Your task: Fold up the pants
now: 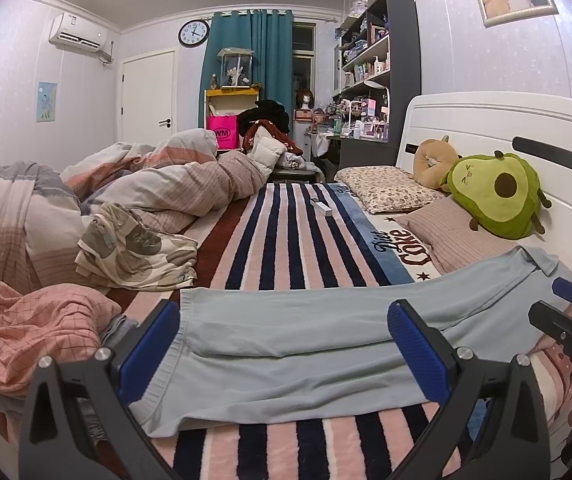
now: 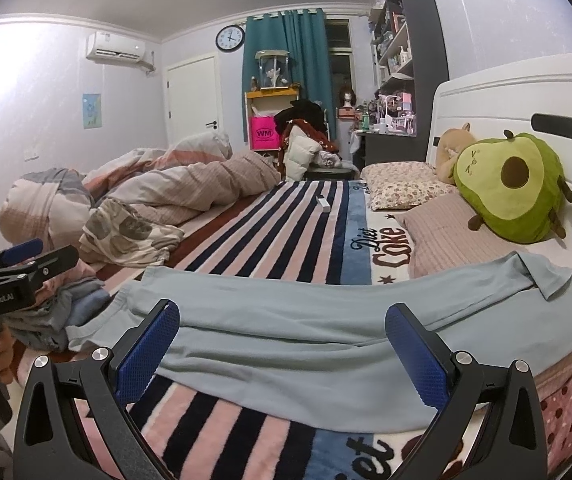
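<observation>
One pair of light blue pants (image 1: 286,344) lies stretched sideways across the near end of the bed, on top of a striped blanket (image 1: 286,236) w/ pink, white and navy bands. Looks already doubled lengthwise, one leg on the other, waistband toward the left and cuffs running up to the right near the headboard (image 1: 486,128).

Left gripper (image 1: 286,356) hovers just over the waistband half, jaws spread wide, nothing pinched between the blue pads (image 1: 146,352). Right gripper (image 2: 286,356) is the same deal over the leg half: wide open, holding nothing. Can't tell if either one's tips actually touch the fabric or just float above it.

Left of the pants there's a small stack of folded clothes (image 2: 66,312), and a pink checked garment (image 1: 26,336) bunched up beside it. Further back on the left, a rumpled duvet (image 1: 126,184) and a cream cloth w/ grey spots (image 1: 134,252). Right side by the headboard: an avocado plush (image 1: 498,196), two pillows, and a tan plush behind. Small white box-ish thing (image 1: 321,207) sits mid-blanket, well apart from the pants.
</observation>
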